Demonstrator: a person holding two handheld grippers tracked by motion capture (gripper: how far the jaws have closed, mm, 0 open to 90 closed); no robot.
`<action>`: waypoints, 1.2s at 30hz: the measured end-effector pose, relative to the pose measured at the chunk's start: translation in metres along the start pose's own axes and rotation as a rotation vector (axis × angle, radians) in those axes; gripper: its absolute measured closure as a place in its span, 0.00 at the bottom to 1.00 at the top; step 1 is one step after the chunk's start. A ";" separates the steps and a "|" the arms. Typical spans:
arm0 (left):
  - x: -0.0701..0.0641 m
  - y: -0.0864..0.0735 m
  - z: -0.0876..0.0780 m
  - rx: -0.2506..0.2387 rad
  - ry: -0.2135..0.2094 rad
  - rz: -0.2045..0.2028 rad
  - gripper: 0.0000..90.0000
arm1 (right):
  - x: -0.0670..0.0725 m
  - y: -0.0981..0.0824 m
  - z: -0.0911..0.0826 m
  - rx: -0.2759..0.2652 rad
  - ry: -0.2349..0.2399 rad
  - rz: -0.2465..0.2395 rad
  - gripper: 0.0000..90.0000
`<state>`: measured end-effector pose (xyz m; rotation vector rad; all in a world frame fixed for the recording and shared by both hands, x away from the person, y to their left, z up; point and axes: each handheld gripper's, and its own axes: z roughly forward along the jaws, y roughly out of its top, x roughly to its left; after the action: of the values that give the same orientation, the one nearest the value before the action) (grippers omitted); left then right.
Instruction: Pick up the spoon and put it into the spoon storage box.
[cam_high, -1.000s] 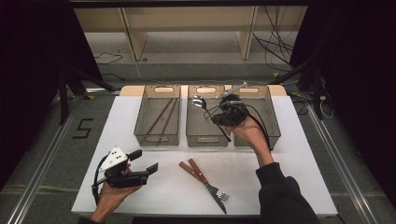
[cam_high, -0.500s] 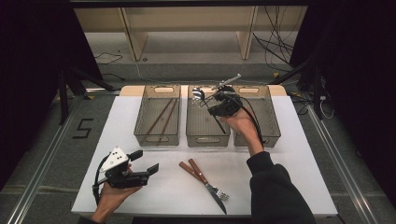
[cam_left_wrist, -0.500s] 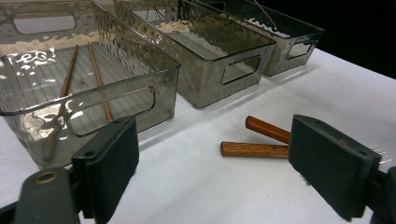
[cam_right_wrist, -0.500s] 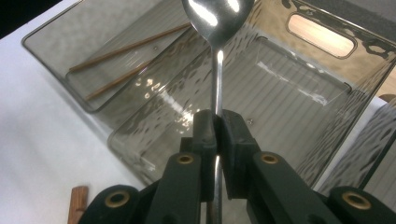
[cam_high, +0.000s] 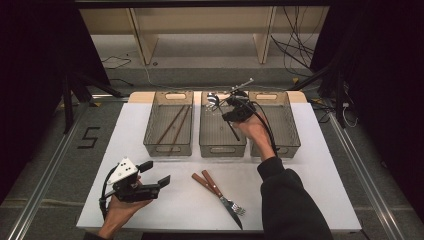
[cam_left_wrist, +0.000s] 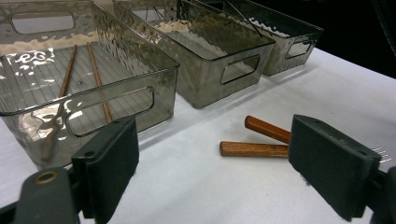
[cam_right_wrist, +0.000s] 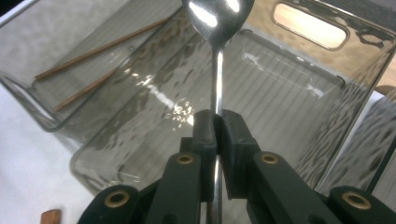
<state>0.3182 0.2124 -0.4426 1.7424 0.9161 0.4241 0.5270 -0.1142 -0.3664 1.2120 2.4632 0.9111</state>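
The right gripper is clenched on the thin stem of a metal spoon, its two black pads pressed flat against the handle with the bowl of the spoon sticking out ahead of them. In the high view this gripper hangs over the far end of the middle bin, with the spoon bowl close above the bin's far rim. The middle bin's ribbed floor lies bare below the spoon, so there is open room inside its walls.

To one side stands the left bin, holding two wooden chopsticks that lie lengthwise on its floor. On the other side is the right bin, with a dark thin utensil lying in it; the three bins sit side by side, walls nearly touching.

Nearer the person, on the white table, two wooden-handled forks lie close together with handles crossing, well apart from the bins.

The left gripper rests low near the table's front left edge, its jaws wide apart and holding nothing; the left gripper view shows the fork handles lying ahead between them.
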 end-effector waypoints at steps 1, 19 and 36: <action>0.000 0.000 0.000 0.000 0.000 0.000 0.18 | -0.001 0.000 0.002 0.000 -0.001 0.003 0.95; 0.000 0.000 0.000 -0.003 -0.002 0.000 0.18 | -0.001 -0.008 0.029 0.072 0.002 0.063 0.95; 0.000 0.000 0.000 -0.001 -0.001 -0.001 0.18 | 0.005 -0.014 0.005 0.019 0.058 0.032 0.53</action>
<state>0.3179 0.2122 -0.4425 1.7415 0.9164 0.4231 0.5178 -0.1140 -0.3789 1.2513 2.5099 0.9462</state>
